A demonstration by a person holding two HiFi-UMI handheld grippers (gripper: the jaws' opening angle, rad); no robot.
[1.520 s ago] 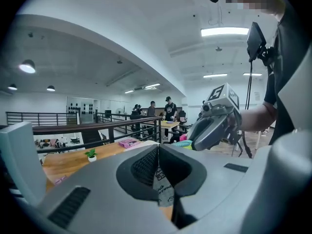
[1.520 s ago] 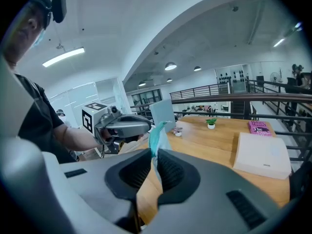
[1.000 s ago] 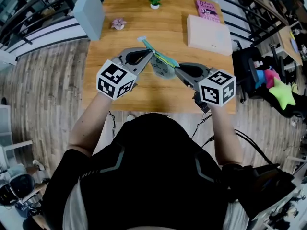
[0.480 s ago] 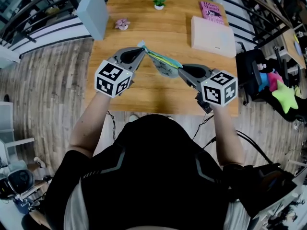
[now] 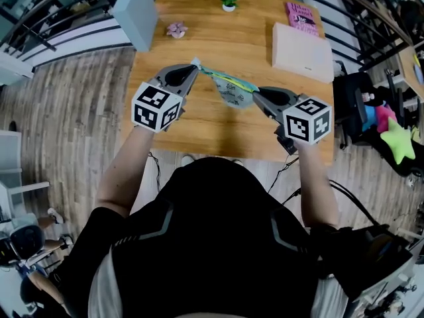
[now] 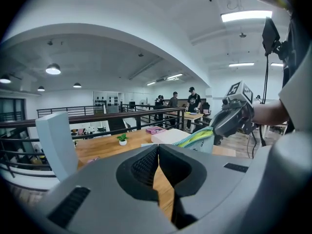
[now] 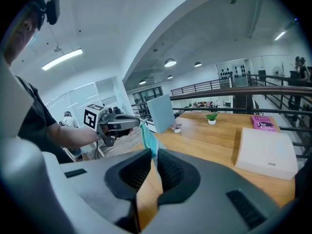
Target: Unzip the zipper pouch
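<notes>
Wooden desk (image 5: 225,55) beside a black railing (image 6: 141,114) bears a grey panel (image 5: 136,12), a pink flower pot (image 5: 176,29), a green plant (image 5: 229,2), a white box (image 5: 303,52) and a pink book (image 5: 303,15). Above it the pouch (image 5: 233,93) stretches from the left gripper (image 5: 194,66), shut on its tip, to the right gripper (image 5: 255,93), clamped on its end.

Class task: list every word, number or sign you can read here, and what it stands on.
Nothing legible.
Pink book cover: dark title lettering, too blurred to read.
White box: small mark near its edge, too small to read.
Zipper pouch: printed pattern, no legible words.
Marker cubes: black-and-white square codes, no words.
</notes>
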